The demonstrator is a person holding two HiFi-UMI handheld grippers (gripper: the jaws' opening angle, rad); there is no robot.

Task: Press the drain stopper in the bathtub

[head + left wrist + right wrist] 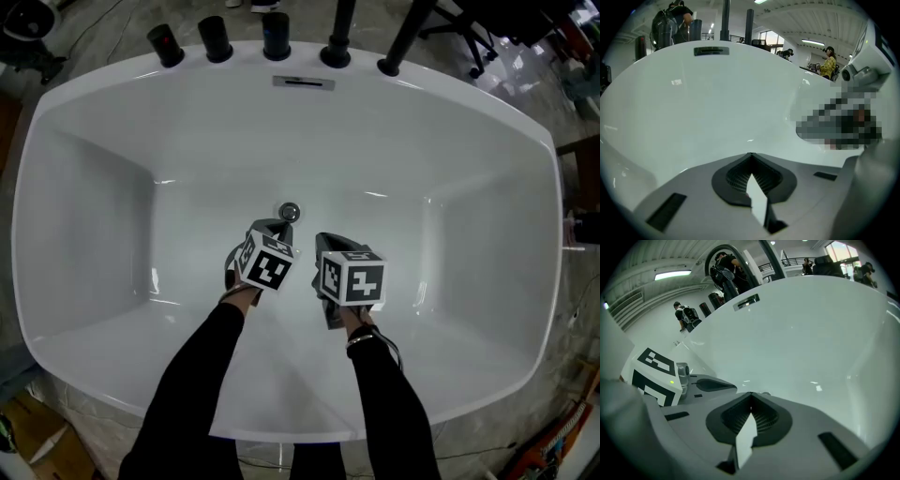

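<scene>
The round chrome drain stopper (pixel 289 212) sits in the floor of the white bathtub (pixel 103 206), near the far wall. My left gripper (pixel 278 226) reaches toward it, its tips just short of the stopper's near edge; whether they touch I cannot tell. Its jaws are shut and hold nothing (pixel 751 154). The stopper is hidden behind them in the left gripper view. My right gripper (pixel 323 242) hovers beside it to the right, a little further back, also shut and holding nothing (pixel 751 393). The left gripper (pixel 705 383) shows at the left of the right gripper view.
A slotted overflow plate (pixel 303 82) is set in the far tub wall. Several black tap fittings (pixel 217 39) stand along the far rim. The tub walls curve up on every side. People stand in the room beyond the rim (pixel 686 316).
</scene>
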